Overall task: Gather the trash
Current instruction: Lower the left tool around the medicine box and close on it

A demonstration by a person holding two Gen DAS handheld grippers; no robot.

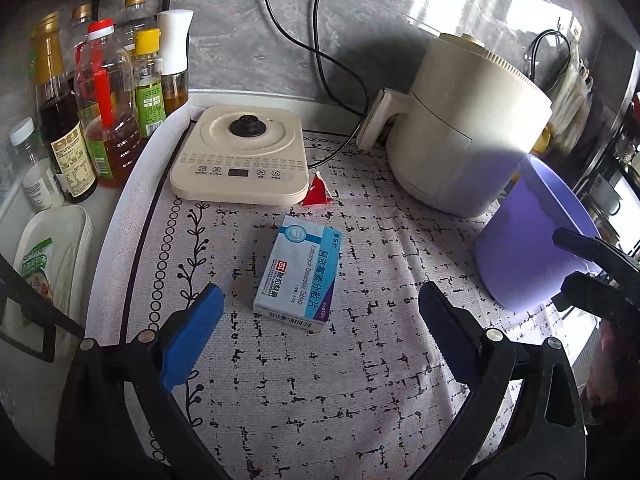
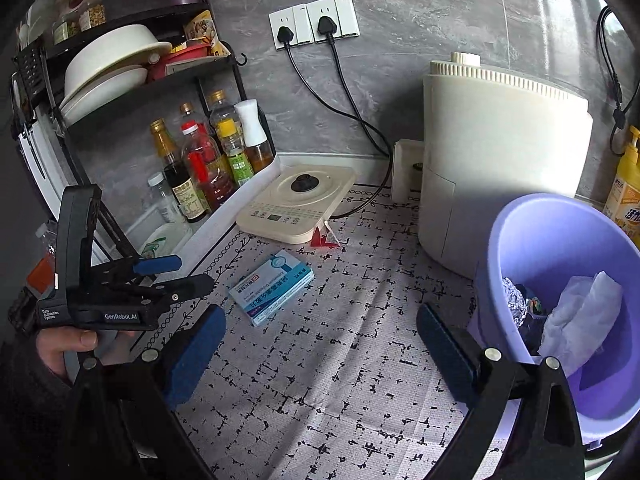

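A blue and white medicine box (image 1: pixel 299 273) lies flat on the patterned mat, also in the right wrist view (image 2: pixel 272 287). My left gripper (image 1: pixel 320 312) is open and empty, its fingers either side of the box's near end, slightly above it; it also shows in the right wrist view (image 2: pixel 176 272). A red torn wrapper (image 1: pixel 316 194) lies by the kettle base, also in the right wrist view (image 2: pixel 325 236). The purple bin (image 2: pixel 560 248) holds foil and white tissue. My right gripper (image 2: pixel 320 336) is open and empty, beside the bin's left side.
A cream kettle base (image 1: pixel 240 160) and a cream air fryer (image 1: pixel 460 128) stand at the back, with cords to wall sockets (image 2: pixel 314 20). Oil and sauce bottles (image 1: pixel 100 100) crowd the left. A dish rack (image 2: pixel 108 60) stands above them. A yellow detergent bottle (image 2: pixel 624 188) is far right.
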